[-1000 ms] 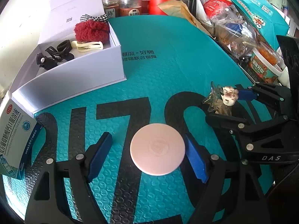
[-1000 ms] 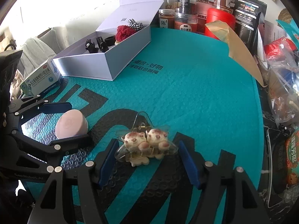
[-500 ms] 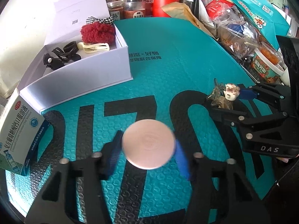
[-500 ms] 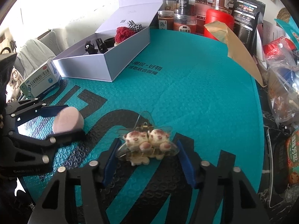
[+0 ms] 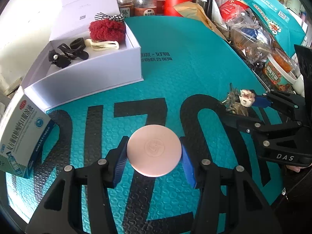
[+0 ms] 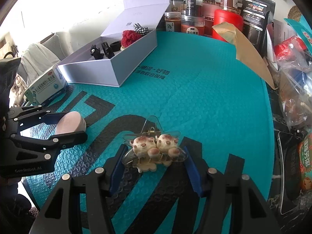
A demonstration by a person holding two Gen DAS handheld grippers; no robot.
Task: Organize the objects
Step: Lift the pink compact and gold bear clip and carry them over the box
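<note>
Left tool (image 5: 154, 154): blue pads (image 5: 120, 159) closed on the rim of a pink round compact (image 5: 154, 150), one pad on each side; jaws just drawn in onto it. Compact gripped over the teal bubble mat (image 5: 195, 68), above the black printed numerals, tilted in the right wrist view.

Right tool (image 6: 154, 161): blue pads (image 6: 192, 173) pressed against both ends of a clear hair claw clip (image 6: 154, 150) bearing two small cream animal figures; jaws just narrowed around it. Clip over the black print, near the mat's right side, well apart from the compact.

White open box (image 5: 93, 78): on the mat's far left, lid raised behind. Contents: red fluffy hair piece (image 5: 107, 31) at the far end, checked bow (image 5: 109, 17) just behind it, cream hair clip (image 5: 103, 44) beside it, black hair clips (image 5: 68, 55) nearer the front.

Medicine carton (image 5: 21, 132): white and teal, tilted, at the left edge just beside the box's near corner.

Desk back edge: jars (image 6: 192, 26), red canister (image 6: 228, 24), dark pouches. Right edge: brown paper bag (image 6: 247, 46), plastic-wrapped snacks (image 5: 247, 37), teal printed carton (image 5: 273, 17).
</note>
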